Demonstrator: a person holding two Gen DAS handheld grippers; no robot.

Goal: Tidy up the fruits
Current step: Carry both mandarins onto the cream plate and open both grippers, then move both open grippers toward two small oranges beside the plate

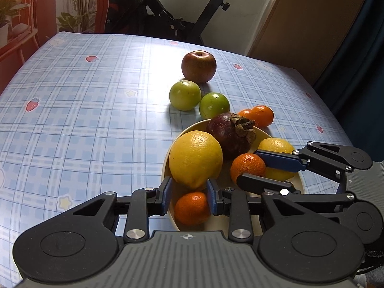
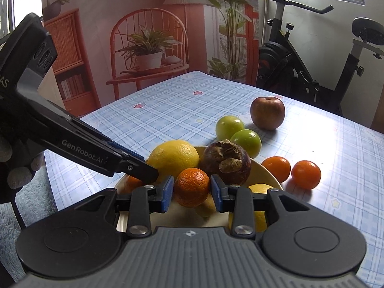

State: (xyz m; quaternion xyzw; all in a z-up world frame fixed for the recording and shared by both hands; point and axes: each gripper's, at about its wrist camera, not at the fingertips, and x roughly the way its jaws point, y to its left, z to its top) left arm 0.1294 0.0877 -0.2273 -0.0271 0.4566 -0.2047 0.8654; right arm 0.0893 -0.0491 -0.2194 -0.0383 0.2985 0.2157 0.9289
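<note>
A cream plate (image 1: 300, 180) (image 2: 266, 170) holds two lemons, a dark mangosteen (image 1: 228, 136) (image 2: 225, 160) and two tangerines. My left gripper (image 1: 189, 198) hangs over the plate's near side, its blue pads on either side of a tangerine (image 1: 192, 207), with a big lemon (image 1: 194, 158) just beyond. My right gripper (image 2: 192, 192) has its pads on both sides of another tangerine (image 2: 192, 186) (image 1: 247, 165) in the plate. I cannot see whether either pair of pads presses its fruit. The right gripper shows in the left wrist view (image 1: 259, 168).
On the blue checked tablecloth (image 1: 84, 120) beyond the plate lie two green fruits (image 1: 184, 95) (image 1: 214, 105), a red apple (image 1: 198, 66) and two tangerines (image 1: 262, 115). An exercise bike (image 2: 312, 60) stands behind the table. The table's edges are near on the right.
</note>
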